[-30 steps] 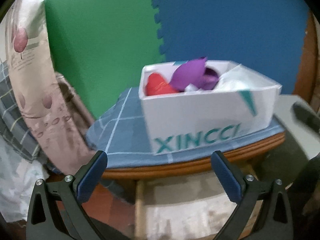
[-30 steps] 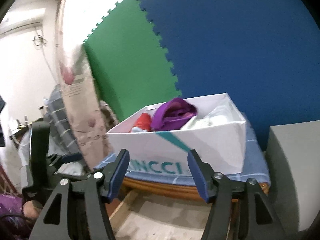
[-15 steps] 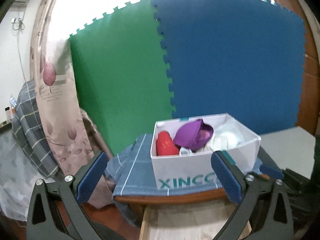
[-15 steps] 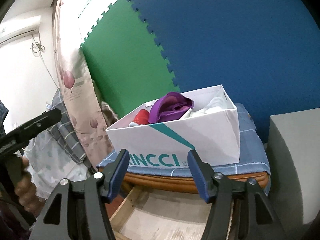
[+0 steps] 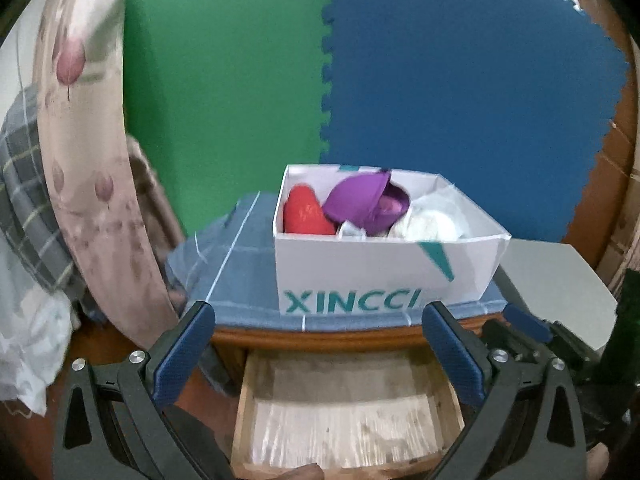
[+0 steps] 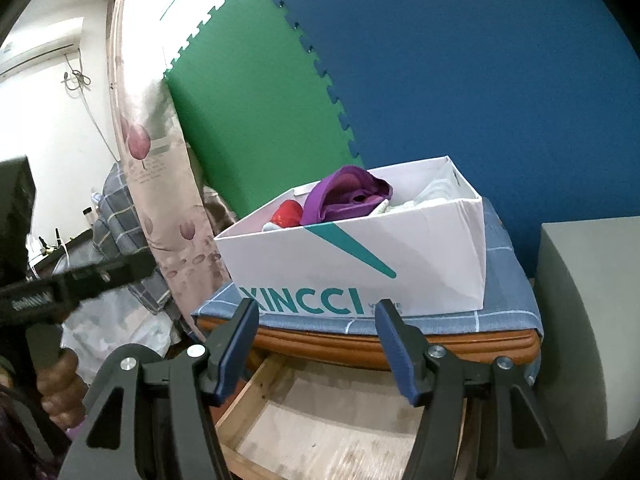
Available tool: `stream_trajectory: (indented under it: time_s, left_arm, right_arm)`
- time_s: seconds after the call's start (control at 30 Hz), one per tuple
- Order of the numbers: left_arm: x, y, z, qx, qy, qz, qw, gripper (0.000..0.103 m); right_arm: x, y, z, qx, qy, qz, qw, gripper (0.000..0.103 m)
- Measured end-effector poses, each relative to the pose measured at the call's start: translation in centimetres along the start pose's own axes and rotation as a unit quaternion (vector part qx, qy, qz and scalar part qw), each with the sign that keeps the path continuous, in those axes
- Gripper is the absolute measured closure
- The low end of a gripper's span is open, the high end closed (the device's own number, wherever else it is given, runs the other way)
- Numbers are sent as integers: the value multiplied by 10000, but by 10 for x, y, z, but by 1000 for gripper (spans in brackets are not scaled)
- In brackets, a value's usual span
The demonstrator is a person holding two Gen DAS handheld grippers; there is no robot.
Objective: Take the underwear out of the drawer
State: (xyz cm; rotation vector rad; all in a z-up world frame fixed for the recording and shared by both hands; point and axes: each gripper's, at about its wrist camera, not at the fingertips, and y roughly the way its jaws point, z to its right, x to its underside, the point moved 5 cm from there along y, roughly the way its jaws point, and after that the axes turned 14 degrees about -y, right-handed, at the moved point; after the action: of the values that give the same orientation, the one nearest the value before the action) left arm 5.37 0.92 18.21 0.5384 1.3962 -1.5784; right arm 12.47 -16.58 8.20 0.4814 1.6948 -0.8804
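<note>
Box [image 5: 384, 276]: on the worktop [image 5: 320, 336], above the open drawer [image 5: 344, 420]
Underwear [image 5: 360, 204]: inside the box — red, purple, white
Left claw [image 5: 316, 344]: wide open, empty
Right claw [image 6: 316, 340]: open, empty — before the box

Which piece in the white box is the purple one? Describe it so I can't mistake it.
On the blue checked cloth stands a white XINCCI box. The purple garment sits in its middle, rising above the rim. The red piece lies to its left and the white bundle to its right; it is the only purple one and the tallest.
</note>
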Motion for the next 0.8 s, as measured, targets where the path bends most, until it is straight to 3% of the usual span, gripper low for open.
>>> stream_trajectory:
  time_s: [0.37,0.8]
  left_arm:
    - [23,32,-16,-579,259,-119,9979,0]
    - [43,51,-25,-786,587,-226,9949,0]
  right_arm:
    - [4,6,-18,212,-462,-137,9986,41]
    - [10,11,-26,224,-647,-267,9973,40]
